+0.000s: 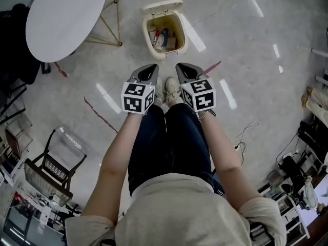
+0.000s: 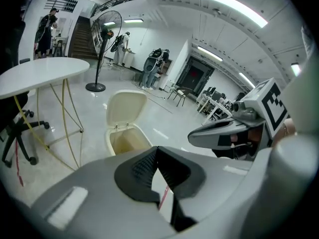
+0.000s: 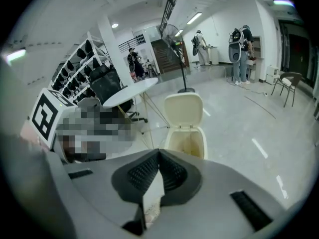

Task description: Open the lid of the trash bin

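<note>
The cream trash bin [image 1: 149, 41] stands on the floor ahead of my feet, its lid [image 1: 162, 6] tipped up and back. Rubbish shows inside. In the left gripper view the bin [image 2: 127, 140] and raised lid [image 2: 125, 108] lie beyond the jaws; the right gripper view shows the bin [image 3: 187, 141] and lid [image 3: 183, 109] too. Both grippers are held side by side over my knees, short of the bin and not touching it. The left gripper [image 1: 150, 67] [image 2: 156, 149] is shut on nothing. So is the right gripper [image 1: 181, 66] [image 3: 159, 153], whose jaws meet at the tips.
A round white table [image 1: 64, 15] on thin gold legs stands left of the bin. A black mesh chair [image 1: 51, 168] sits at lower left. Cables [image 1: 245, 133] and shelving lie to the right. A standing fan [image 2: 103, 35] and several people are far off.
</note>
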A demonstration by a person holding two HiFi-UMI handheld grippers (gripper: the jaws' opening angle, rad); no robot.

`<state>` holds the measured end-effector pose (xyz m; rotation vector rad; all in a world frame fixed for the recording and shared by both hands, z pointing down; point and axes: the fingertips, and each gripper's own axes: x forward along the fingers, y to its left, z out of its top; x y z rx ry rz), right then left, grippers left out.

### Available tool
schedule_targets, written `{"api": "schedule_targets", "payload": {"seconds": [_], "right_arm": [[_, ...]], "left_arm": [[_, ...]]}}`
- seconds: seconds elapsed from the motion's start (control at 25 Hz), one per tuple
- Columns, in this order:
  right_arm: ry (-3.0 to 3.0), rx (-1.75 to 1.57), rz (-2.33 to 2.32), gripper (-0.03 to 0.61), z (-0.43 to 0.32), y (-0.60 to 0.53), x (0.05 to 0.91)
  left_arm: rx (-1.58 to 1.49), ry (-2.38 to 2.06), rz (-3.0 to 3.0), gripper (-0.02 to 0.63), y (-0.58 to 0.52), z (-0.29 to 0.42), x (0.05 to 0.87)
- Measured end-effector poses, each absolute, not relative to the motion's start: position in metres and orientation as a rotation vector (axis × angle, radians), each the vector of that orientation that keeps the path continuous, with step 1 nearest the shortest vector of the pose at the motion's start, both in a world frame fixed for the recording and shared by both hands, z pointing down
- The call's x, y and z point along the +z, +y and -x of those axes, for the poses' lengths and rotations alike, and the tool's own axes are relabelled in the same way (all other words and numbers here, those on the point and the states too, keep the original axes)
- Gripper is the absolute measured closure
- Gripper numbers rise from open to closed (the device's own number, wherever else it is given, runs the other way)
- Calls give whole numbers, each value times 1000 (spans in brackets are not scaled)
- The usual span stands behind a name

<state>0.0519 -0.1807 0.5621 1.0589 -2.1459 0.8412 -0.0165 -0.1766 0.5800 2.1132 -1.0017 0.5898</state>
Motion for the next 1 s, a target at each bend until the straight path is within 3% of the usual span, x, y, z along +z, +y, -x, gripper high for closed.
{"api": "schedule_targets", "payload": {"seconds": [0.48,1.0], "right_arm": [[-2334,780,-1083,571,-49,-156,442],[-2538,316,-1081,572,-35,-175,309]], "left_arm": [[681,-931,-2500,604,-165,-19,453],[346,-1022,-2544,604,-170,-16,334]]}}
